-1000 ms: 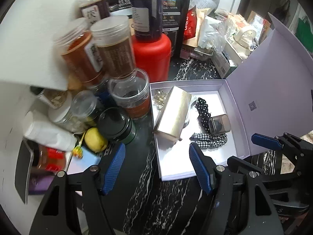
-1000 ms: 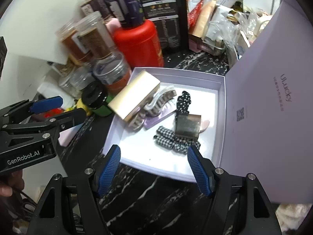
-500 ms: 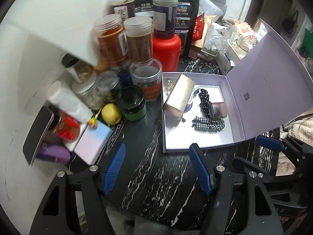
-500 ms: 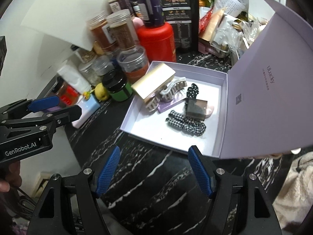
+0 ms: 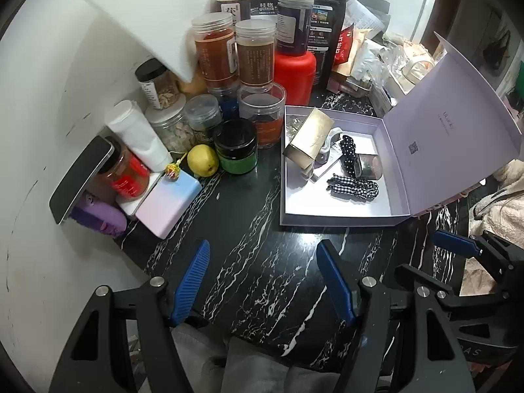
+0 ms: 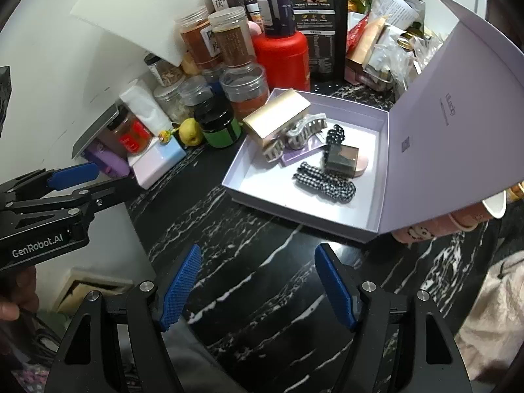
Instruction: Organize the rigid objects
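Observation:
An open lilac box (image 5: 340, 211) (image 6: 294, 211) lies on the black marble table, its lid (image 5: 452, 124) (image 6: 458, 111) standing up at the right. Inside lie a gold box (image 5: 309, 140) (image 6: 276, 116), a grey hair claw (image 6: 304, 131), a dotted black hair tie (image 5: 347, 150), a checked scrunchie (image 5: 353, 186) (image 6: 324, 183) and a small dark block (image 6: 342, 160). My left gripper (image 5: 263, 281) is open and empty, held back above the table's near edge. My right gripper (image 6: 257, 283) is open and empty, also back from the box.
Left of the box stand several jars (image 5: 252, 52), a red bottle (image 5: 294, 72), a green jar with a black lid (image 5: 237, 150), a yellow fruit (image 5: 203, 160) and a pale soap-like box (image 5: 168, 203). Bags and packets (image 6: 376, 49) crowd the back right. A pink mug (image 6: 458, 219) sits behind the lid.
Both grippers have pulled back and up from the box, so more of the table and the jars shows. Nothing in the box has moved.

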Tool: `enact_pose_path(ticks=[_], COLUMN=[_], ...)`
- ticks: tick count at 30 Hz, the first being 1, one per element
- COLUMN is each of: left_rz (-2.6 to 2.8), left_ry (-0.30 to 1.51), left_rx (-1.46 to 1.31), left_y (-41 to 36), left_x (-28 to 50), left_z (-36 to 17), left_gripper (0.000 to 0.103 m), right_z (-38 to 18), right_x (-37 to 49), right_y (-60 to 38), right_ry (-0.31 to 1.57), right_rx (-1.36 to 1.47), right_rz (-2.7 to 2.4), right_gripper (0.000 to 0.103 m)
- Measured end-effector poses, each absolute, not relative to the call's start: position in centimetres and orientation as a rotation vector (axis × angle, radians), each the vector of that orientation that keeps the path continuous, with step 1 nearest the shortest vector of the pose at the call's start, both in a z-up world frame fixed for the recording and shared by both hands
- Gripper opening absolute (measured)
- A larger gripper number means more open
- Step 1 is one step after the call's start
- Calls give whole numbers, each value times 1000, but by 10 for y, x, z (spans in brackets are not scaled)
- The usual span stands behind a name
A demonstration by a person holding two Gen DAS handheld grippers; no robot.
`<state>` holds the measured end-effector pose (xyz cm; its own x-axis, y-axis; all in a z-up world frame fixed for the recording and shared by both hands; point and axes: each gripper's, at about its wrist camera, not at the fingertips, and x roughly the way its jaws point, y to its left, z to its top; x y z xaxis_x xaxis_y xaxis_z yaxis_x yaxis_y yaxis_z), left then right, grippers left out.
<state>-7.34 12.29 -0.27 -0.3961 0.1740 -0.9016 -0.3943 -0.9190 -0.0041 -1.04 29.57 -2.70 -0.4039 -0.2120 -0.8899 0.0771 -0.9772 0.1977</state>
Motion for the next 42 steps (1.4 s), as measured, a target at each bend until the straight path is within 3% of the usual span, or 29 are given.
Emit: enact_pose_path(ticks=[42], left_rz=[2405], left_ry=[320], left_rx=[-1463], left_y=[104], left_x=[-49], left_z=[7], left_gripper=[67], right_z=[-20], right_x=[13], right_y=[283], right_ry=[-176], right_rx=[1586], right_rz=[-2495], right_gripper=[73])
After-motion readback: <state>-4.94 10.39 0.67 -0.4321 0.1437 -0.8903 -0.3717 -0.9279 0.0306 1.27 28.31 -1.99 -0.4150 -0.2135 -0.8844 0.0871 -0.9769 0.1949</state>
